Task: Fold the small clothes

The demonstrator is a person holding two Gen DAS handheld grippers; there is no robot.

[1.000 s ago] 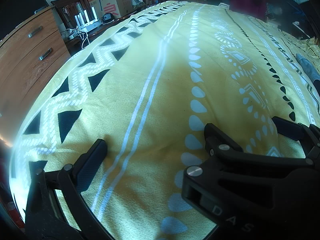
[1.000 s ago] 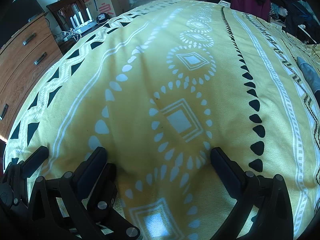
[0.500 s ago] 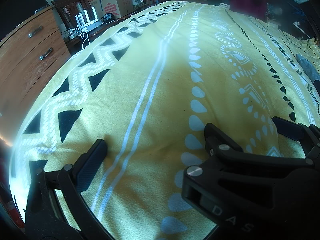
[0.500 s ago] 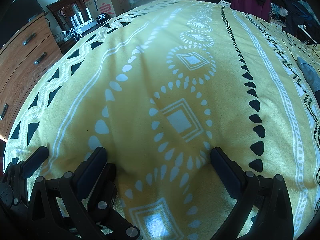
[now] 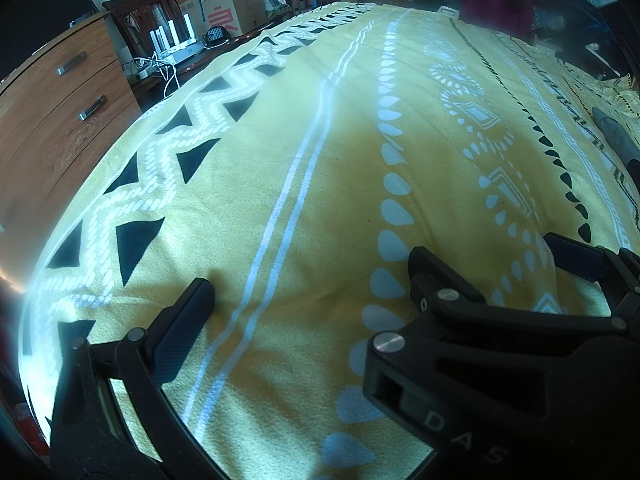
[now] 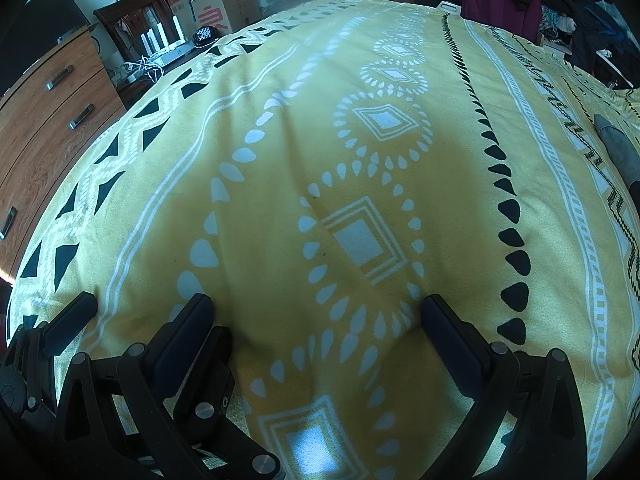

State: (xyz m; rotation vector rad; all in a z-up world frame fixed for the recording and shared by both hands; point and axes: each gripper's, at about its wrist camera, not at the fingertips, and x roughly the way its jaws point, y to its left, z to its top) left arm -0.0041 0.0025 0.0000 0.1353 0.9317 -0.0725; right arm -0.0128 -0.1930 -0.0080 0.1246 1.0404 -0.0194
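We have both grippers resting low on the yellow patterned blanket that covers the bed, side by side, each with its jaws spread wide and nothing between them: the left gripper and the right gripper. No small garment lies in front of either. The only candidate we can see is a grey piece of cloth at the far right edge of the bed, possibly clothing, though the view is too warped there to be sure. It lies off to the right, so our right gripper is nearer.
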